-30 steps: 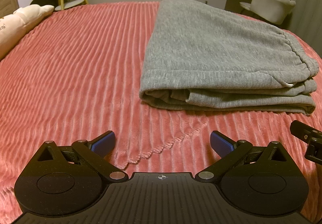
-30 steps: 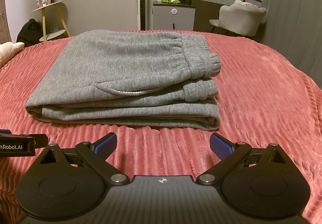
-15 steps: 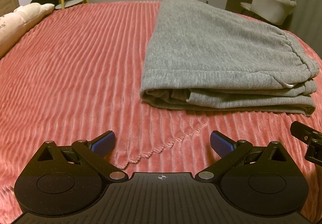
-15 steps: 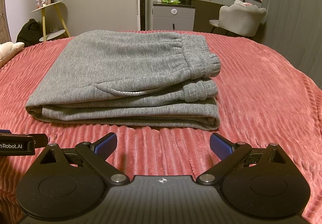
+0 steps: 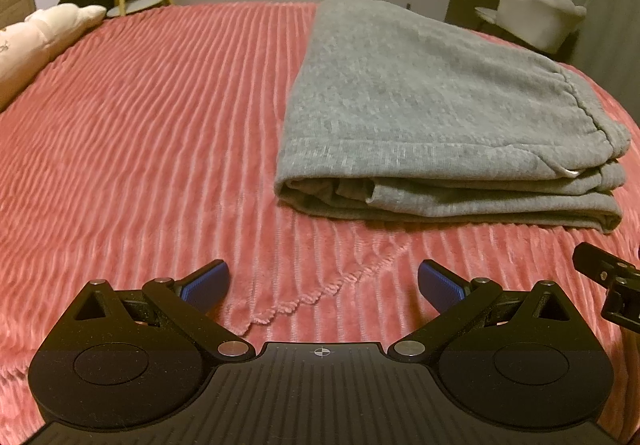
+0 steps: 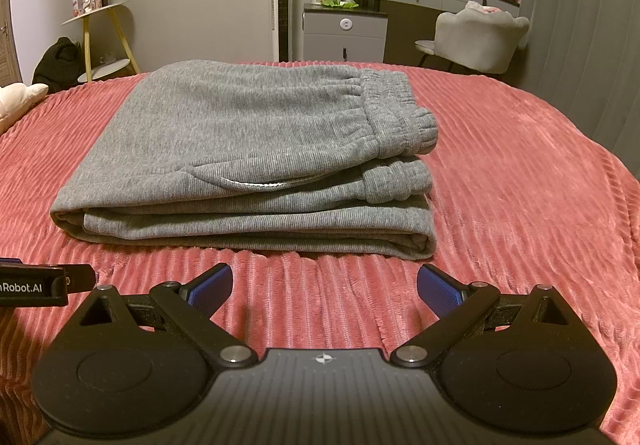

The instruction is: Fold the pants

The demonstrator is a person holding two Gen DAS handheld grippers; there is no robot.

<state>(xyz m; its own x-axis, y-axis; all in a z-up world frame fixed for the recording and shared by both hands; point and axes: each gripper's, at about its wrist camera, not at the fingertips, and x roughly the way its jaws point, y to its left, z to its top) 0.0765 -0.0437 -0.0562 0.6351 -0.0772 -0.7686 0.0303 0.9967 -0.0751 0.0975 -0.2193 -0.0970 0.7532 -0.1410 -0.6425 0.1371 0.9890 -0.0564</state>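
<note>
The pants (image 6: pixel 248 161) are laid in a neat folded stack on the bed (image 6: pixel 520 185). Both the left claw (image 5: pixel 323 283) and right claw (image 6: pixel 325 287) are held spread and empty, near it, likely because folding is done

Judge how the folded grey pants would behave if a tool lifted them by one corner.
The pants are probably floppy: soft knit layers would sag and unfold. Their thick stacked folds suggest some weight. On the ribbed plush blanket, pushing would likely bunch them, not slide them.
</note>
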